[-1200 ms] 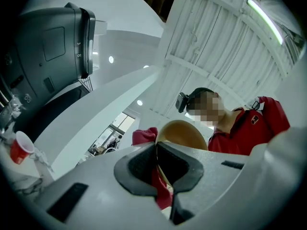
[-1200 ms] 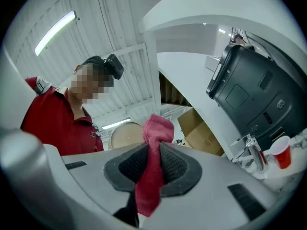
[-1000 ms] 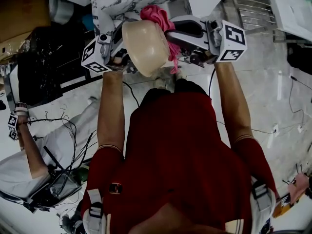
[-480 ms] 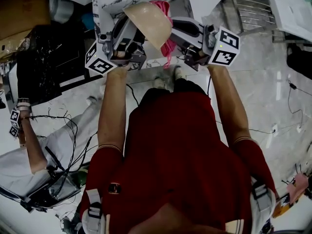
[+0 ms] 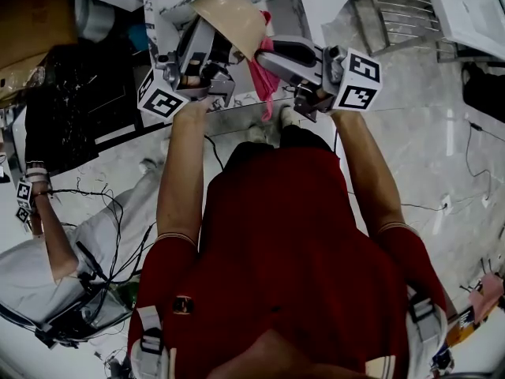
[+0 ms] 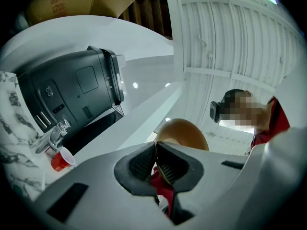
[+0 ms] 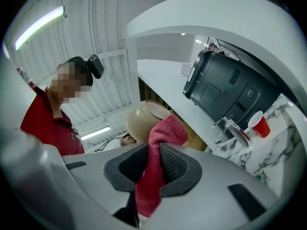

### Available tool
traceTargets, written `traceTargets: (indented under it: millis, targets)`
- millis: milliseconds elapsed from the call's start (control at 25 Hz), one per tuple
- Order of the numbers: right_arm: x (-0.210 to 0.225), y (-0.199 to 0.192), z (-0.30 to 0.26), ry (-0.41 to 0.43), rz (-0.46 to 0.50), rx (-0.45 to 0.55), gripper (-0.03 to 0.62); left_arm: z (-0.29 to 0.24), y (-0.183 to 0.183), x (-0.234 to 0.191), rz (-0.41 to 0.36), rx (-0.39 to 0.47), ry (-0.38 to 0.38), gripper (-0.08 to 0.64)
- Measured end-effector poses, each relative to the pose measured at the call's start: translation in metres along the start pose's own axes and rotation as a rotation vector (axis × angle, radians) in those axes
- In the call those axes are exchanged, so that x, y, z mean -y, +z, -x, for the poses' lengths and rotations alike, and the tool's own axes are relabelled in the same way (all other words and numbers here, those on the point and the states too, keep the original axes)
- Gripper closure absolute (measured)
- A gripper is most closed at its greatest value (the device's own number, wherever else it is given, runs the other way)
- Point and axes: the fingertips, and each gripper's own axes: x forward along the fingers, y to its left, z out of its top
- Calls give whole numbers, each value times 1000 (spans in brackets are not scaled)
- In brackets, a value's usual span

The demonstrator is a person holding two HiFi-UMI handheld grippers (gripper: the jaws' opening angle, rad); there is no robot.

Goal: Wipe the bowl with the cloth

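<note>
**Both grips made, wiping not visibly finished**

My left gripper [image 6: 156, 163] is clamped almost closed on the rim of the tan bowl [image 5: 233, 18] and holds it tilted at the far side, by the marble counter [image 5: 170, 6]. My right gripper [image 7: 152, 169] pinches the red cloth [image 7: 163, 135], and the bunched end sits against the bowl's right side. I judge the rubbing is under way, but I cannot tell how much of the bowl is left.

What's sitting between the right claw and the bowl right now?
Only the pink cloth: the right claw is shut on it, and its bunched top end lies against the side of the bowl. The right gripper view shows this.
</note>
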Motion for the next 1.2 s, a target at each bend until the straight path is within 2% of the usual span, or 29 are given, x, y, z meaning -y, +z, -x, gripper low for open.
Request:
traceTargets:
  millis: [280, 440, 600, 800, 1200]
  targets:
    - [-5, 0, 7, -37, 6, 24, 525, 3, -1, -9, -32, 5, 71, 540]
    - [-2, 1, 12, -110, 35, 52, 525, 5, -4, -13, -76, -3, 123, 540]
    - [-2, 0, 12, -188, 98, 64, 525, 9, -3, -17, -111, -2, 180, 540]
    - [0, 3, 14, -266, 180, 59, 525, 14, -4, -25, -116, -1, 243, 540]
    - [3, 4, 17, -394, 393, -25, 525, 24, -11, -34, -118, -62, 328, 540]
